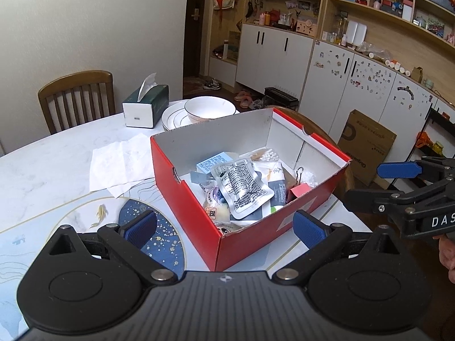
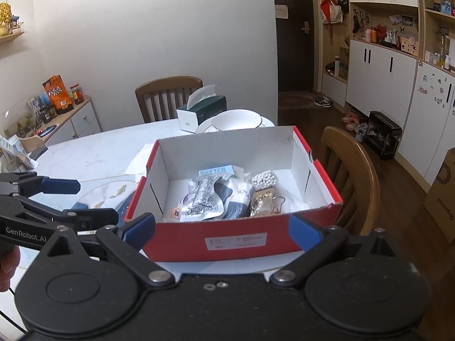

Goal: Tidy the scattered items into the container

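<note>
The red box [image 1: 244,236] stands open on the pale marbled surface [image 1: 57,170], near its edge, with a wooden chair [image 2: 352,176] just beyond its right-hand side. Inside it lies a heap of small things: a silver printed pouch [image 1: 241,187] on top, a light blue packet [image 1: 213,162] half buried behind it, a bag of white beads [image 2: 264,180] toward the back, and a binder clip [image 2: 278,201] by a crumpled gold wrapper. The lower layers of the heap are covered by the pouch and cannot be told apart; in the right wrist view the box's near wall cuts off the front of the pile.

The left gripper [image 1: 224,224] hovers at the box's near corner, its blue-padded fingers [image 1: 142,224] spread wide with only the corner of the box seen between them, gripping nothing. The right gripper [image 2: 221,227] faces the labelled long side of the box, its fingers [image 2: 304,233] as wide apart as they go and empty; the pads stand clear of the cardboard. Each gripper shows at the edge of the other's view, cut off by the frame, with part of a hand [image 2: 8,267] barely visible behind it.

Left of the box some white tissue sheets [image 1: 119,164] lie flat, one corner tucked under the box side. Farther back are a tissue box [image 1: 145,108] and a white bowl [image 1: 210,109] on stacked plates, partly hidden by the box's back wall in the right wrist view
</note>
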Demonstrator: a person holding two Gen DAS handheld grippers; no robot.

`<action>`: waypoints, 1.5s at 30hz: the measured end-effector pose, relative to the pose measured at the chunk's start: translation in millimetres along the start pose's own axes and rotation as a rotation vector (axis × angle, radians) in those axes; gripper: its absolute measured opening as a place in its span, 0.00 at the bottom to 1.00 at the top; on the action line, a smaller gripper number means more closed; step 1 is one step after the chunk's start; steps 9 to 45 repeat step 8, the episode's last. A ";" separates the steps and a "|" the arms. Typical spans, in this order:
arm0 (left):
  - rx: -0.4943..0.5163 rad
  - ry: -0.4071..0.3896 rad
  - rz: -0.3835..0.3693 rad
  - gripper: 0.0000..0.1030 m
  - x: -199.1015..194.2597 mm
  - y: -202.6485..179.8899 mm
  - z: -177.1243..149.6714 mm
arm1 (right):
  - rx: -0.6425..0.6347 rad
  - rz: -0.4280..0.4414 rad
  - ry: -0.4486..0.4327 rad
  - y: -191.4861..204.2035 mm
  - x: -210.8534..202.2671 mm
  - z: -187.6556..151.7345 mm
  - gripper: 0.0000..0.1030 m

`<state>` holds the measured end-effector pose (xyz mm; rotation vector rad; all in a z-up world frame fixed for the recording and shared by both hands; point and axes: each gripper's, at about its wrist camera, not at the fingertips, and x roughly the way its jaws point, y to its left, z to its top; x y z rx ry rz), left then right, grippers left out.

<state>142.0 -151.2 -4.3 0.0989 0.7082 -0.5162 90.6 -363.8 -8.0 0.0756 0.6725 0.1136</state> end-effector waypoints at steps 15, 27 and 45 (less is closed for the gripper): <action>-0.002 0.004 -0.005 0.99 -2.4 3.5 -3.8 | 0.000 -0.003 0.015 8.5 1.1 -2.8 0.97; -0.002 0.004 -0.005 0.99 -2.4 3.5 -3.8 | 0.000 -0.003 0.015 8.5 1.1 -2.8 0.97; -0.002 0.004 -0.005 0.99 -2.4 3.5 -3.8 | 0.000 -0.003 0.015 8.5 1.1 -2.8 0.97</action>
